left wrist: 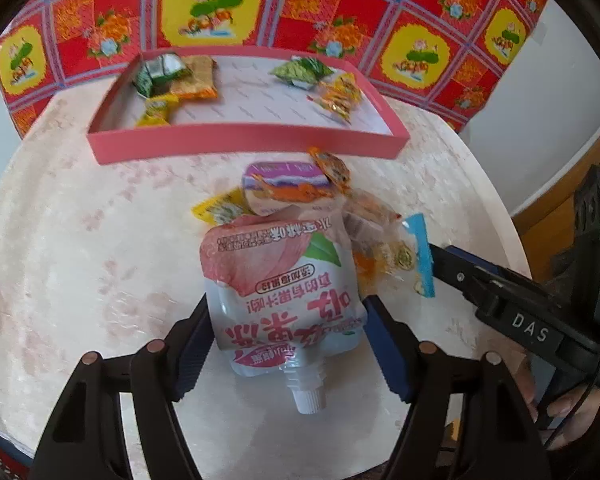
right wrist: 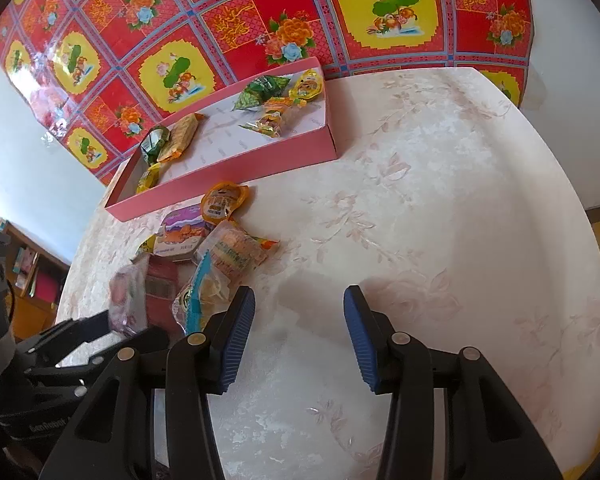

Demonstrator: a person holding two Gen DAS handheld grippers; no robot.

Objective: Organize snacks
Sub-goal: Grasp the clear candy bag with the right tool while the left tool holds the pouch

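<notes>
A glossy red-and-yellow floral patterned sheet (right wrist: pixel 228 36) hangs behind the round pale floral tabletop's (right wrist: pixel 440 208) far edge (white wall (right wrist: pixel 572 80) beyond).

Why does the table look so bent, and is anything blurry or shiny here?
Left wrist view: the fisheye lens bows the pink tray, and the peach drink pouch looks slightly smeared. Right wrist view: the table curves, the red patterned cloth shows glare at left, and a soft shadow lies ahead of the jaws.

tray (left wrist: pixel 244 142): behind snack pile (left wrist: pixel 300 216) | pouch (left wrist: pixel 284 288): pile's front, on table (left wrist: pixel 80 240)
</notes>
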